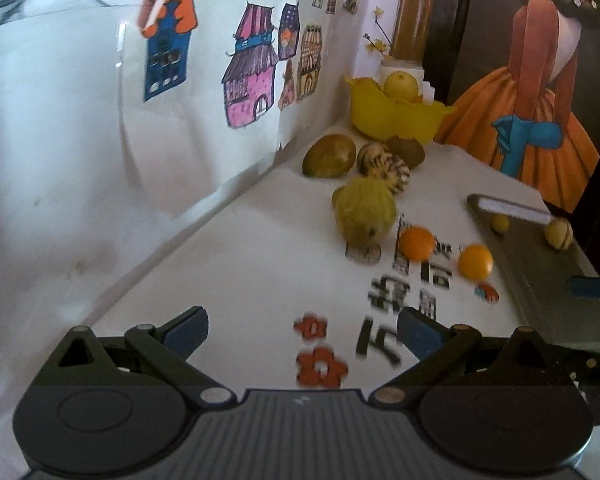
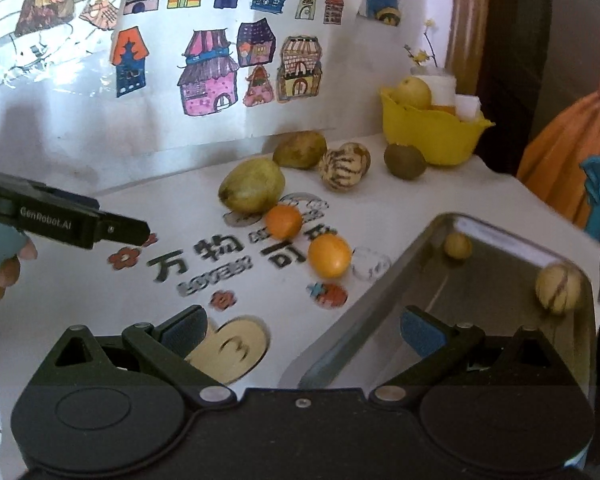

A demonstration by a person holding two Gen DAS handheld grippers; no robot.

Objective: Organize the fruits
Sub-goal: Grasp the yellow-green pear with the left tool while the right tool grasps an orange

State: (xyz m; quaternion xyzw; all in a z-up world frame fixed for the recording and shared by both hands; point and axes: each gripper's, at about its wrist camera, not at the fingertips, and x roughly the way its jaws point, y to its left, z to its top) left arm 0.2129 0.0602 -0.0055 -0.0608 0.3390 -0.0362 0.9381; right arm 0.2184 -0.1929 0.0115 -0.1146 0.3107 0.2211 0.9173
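Fruits lie on a white table: two oranges, a yellow-green fruit, a brownish mango, striped melons and a kiwi. A metal tray at the right holds a small yellow fruit and a striped fruit. A yellow bowl at the back holds a pear. My left gripper is open and empty, short of the oranges. My right gripper is open and empty over the tray's near corner.
The left gripper also shows in the right wrist view at the left, above the table. A wall with house drawings stands behind the fruits. A painting of an orange dress leans at the right. A wooden tag lies near my right gripper.
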